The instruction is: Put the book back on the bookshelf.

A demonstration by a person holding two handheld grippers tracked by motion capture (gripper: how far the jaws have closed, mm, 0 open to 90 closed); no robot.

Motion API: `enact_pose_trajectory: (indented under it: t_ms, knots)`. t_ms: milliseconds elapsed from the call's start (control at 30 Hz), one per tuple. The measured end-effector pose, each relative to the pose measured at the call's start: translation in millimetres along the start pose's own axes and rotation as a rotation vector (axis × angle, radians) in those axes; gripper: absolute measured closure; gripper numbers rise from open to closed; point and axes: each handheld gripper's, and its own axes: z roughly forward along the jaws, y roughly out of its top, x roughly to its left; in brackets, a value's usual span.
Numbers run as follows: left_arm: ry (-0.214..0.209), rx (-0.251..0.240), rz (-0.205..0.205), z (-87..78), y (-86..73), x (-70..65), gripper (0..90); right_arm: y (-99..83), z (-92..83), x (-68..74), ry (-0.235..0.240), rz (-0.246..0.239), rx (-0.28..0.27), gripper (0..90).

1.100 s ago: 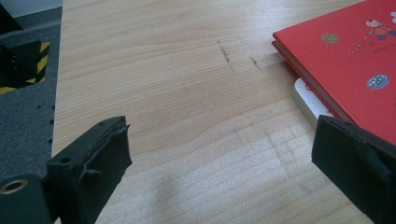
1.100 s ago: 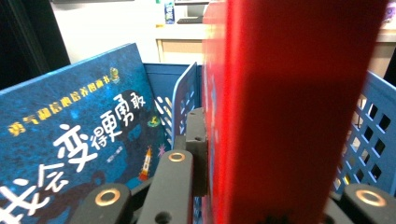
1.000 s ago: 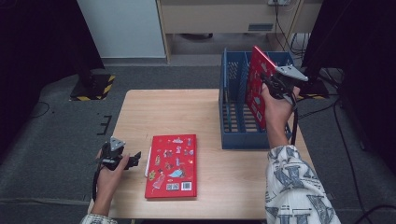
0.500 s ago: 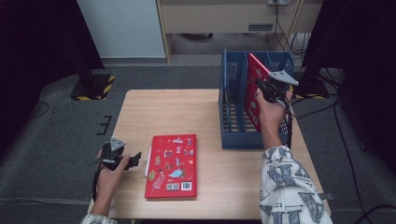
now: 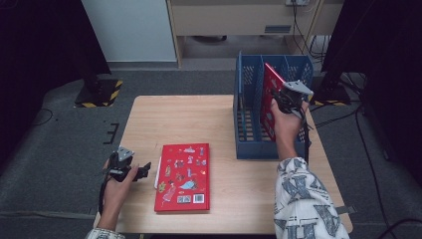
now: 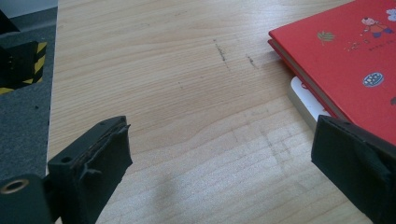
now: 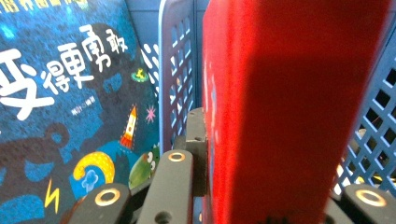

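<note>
red book (image 5: 269,94) stands tilted on edge inside the blue rack (image 5: 249,144), clamped by right gripper (image 5: 284,98), a blue picture book (image 7: 70,107) in the next slot; left gripper (image 5: 142,171) spread, empty, beside flat red book (image 5: 183,177) on table (image 5: 199,119).

Lab-like room: hazard-striped stand bases (image 5: 97,93), trailing floor cables (image 5: 366,149), grey carpet (image 5: 54,149).

Black grippers, left (image 5: 144,170) and right (image 5: 277,97), carry grey three-cornered plates, brass-ringed screw holes and trailing cables; the right sleeve (image 5: 303,199) is white with grey-blue patterning.
</note>
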Motion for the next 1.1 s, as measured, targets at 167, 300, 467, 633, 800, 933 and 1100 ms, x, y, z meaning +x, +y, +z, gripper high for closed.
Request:
enact_pose_trajectory:
  t_ms: [167,300,467,633,800,933,1100]
  knots:
    - [-0.001,0.004,0.002,0.3,-0.3,-0.4,3.7,-2.9,2.0,1.0,0.006,-0.001,0.003,79.8]
    - [-0.001,0.005,0.005,0.0,-0.2,-0.9,3.7,-3.3,0.6,2.8,0.010,-0.018,0.011,79.8]
    - [0.002,0.003,0.003,0.0,0.0,-0.3,3.7,-4.8,-2.8,6.6,0.016,-0.044,0.026,79.5]
    - [0.002,0.002,0.007,-0.4,0.6,-0.9,3.8,-9.4,-11.8,10.1,0.009,-0.056,0.052,79.3]
    - [0.002,0.000,0.008,-0.8,1.3,-1.4,3.8,-15.6,-21.4,9.8,0.008,-0.051,0.070,78.9]
    - [0.006,-0.004,0.005,-1.8,1.8,0.2,3.7,-18.6,-25.2,11.2,0.009,-0.048,0.075,78.4]
    - [0.009,-0.004,0.002,-1.6,1.6,0.6,3.8,-20.2,-29.2,10.9,0.012,-0.032,0.086,77.6]
